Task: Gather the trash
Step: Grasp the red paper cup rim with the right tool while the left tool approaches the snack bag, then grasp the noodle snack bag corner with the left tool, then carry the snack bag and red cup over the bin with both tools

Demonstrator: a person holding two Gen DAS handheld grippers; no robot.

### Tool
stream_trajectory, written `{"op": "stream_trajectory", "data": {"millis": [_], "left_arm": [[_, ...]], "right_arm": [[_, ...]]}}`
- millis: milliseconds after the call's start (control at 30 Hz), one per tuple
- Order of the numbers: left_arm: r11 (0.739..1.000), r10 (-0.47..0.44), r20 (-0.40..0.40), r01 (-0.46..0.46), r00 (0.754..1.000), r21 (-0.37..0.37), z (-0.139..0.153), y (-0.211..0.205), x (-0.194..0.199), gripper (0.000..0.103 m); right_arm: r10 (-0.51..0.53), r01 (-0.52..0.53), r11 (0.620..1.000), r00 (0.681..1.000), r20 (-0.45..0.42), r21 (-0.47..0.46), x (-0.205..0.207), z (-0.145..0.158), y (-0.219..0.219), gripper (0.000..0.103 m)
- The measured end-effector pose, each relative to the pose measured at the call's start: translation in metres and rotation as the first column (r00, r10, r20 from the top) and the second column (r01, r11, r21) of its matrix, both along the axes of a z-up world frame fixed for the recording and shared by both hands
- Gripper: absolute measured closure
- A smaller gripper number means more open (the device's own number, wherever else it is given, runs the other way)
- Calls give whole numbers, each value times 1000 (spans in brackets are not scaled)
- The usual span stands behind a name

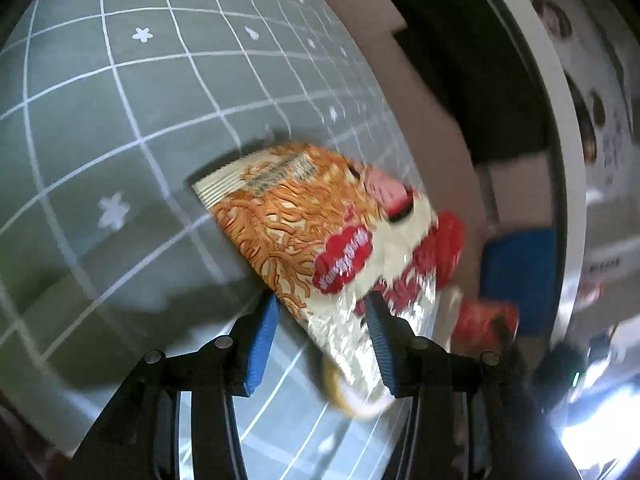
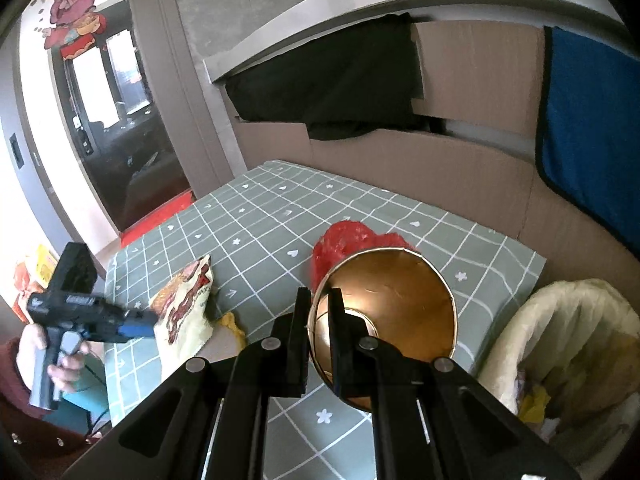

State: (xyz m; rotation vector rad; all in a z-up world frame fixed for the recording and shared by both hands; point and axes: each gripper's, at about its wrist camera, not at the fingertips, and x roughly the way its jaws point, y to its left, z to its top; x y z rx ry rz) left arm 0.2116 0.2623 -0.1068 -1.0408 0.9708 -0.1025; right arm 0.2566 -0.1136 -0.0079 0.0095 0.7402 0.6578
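R gripper (image 2: 318, 312), black w/ two flat fingers, is clenched on the rim of a round gold paper plate (image 2: 394, 316); plate stands tilted on edge, its shiny inner face toward the cam, over the grey-green grid-pattern tablecloth (image 2: 260, 216) w/ white stars and hearts. Just behind the plate, touching or nearly so, a crumpled red plastic bag (image 2: 344, 240) lies on the cloth. To the right, beside the table edge, a bin lined w/ a cream plastic bag (image 2: 572, 320), some scraps inside. L gripper (image 1: 322, 308), black w/ blue ribbed pads, is released, jaws wide; seen from the R cam it's held in a person's hand (image 2: 60, 356) at the table's left edge. Its tips sit at the near edge of a crinkly noodle-print snack packet (image 1: 316, 232), orange, cream and red, lying flat on the cloth; one pad overlaps the packet's foil corner, but pads aren't pressing it. A yellowish scrap (image 2: 232, 324) lies just beside the packet. Brown cardboard panels (image 2: 460, 160), a black cloth (image 2: 340, 80) and a blue cloth (image 2: 588, 120) back the table.
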Motion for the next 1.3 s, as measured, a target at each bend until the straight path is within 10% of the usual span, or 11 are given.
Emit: {"op": "stream_trajectory", "data": {"millis": [100, 167, 233, 533, 867, 1300], "left_arm": [[998, 62, 30, -63, 998, 26, 0, -5, 13, 63], [986, 55, 18, -57, 998, 156, 5, -13, 26, 90], [972, 20, 55, -32, 998, 233, 14, -22, 38, 96], [881, -240, 233, 111, 942, 461, 97, -74, 56, 101], [853, -397, 205, 278, 895, 441, 88, -134, 76, 76], [856, -381, 108, 306, 918, 417, 50, -165, 100, 76]], "right_arm": [[-16, 17, 1000, 1000, -11, 17, -5, -6, -5, 95], [-26, 26, 1000, 1000, -9, 13, -9, -9, -7, 95], [-32, 32, 999, 999, -11, 8, -11, -11, -9, 95], [-33, 35, 999, 998, -46, 26, -9, -19, -15, 95], [21, -14, 998, 993, -114, 58, -6, -40, 2, 95], [-18, 25, 998, 993, -120, 60, -11, -50, -12, 95]]}}
